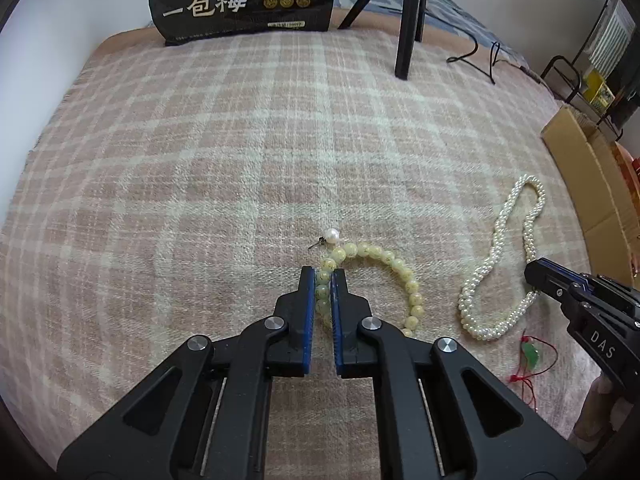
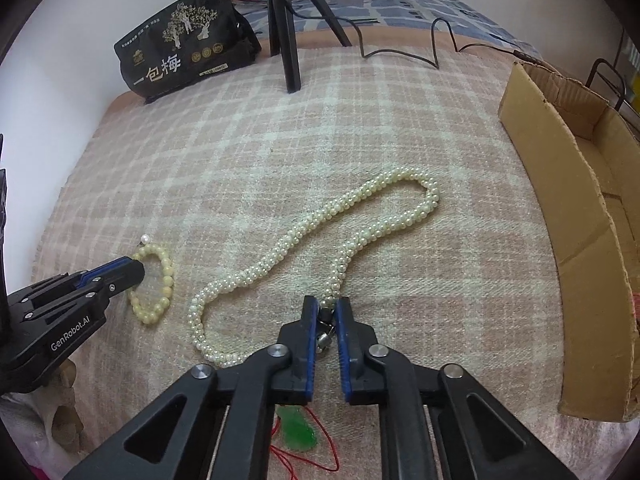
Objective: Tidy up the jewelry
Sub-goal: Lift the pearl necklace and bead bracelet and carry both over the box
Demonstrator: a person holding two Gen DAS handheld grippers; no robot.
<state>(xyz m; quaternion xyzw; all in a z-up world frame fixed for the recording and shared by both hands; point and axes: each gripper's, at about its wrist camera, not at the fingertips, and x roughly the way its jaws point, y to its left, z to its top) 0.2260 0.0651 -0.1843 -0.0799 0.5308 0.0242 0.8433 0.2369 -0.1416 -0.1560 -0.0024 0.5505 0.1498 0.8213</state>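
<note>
Closest to the right wrist camera, a green pendant [image 2: 298, 434] on a red cord lies on the plaid blanket [image 2: 260, 128] beneath the gripper body, untouched.

Just ahead of it, the right gripper [image 2: 327, 308] has its jaws narrowed on the clasp end of the pearl necklace [image 2: 320, 220]. A small metal fitting sits between the blue pads. Gripping there looks deliberate: the clasp is the one firm part of a limp rope of beads, so the rest should trail behind when lifted. The necklace lies in a long loop stretching away from the gripper toward the cardboard box [image 2: 560, 216].

In the left view, the left gripper [image 1: 323, 274] is likewise closed narrow across one side of the yellow bead bracelet [image 1: 384, 276]. Several beads are pinched between its pads, and the rest of the ring rests flat on the blanket to the right. Taking it across the strand rather than around the whole hoop suits the narrow jaws.

Just beyond the bracelet, apparently touching its far edge, sits a single pearl earring [image 1: 330, 236] with a dark post.

Farther off stand a tripod leg [image 1: 408, 28] and a black snack bag [image 1: 244, 0] at the blanket's far edge. The open box, on the right, seems the likely destination for the jewelry.
</note>
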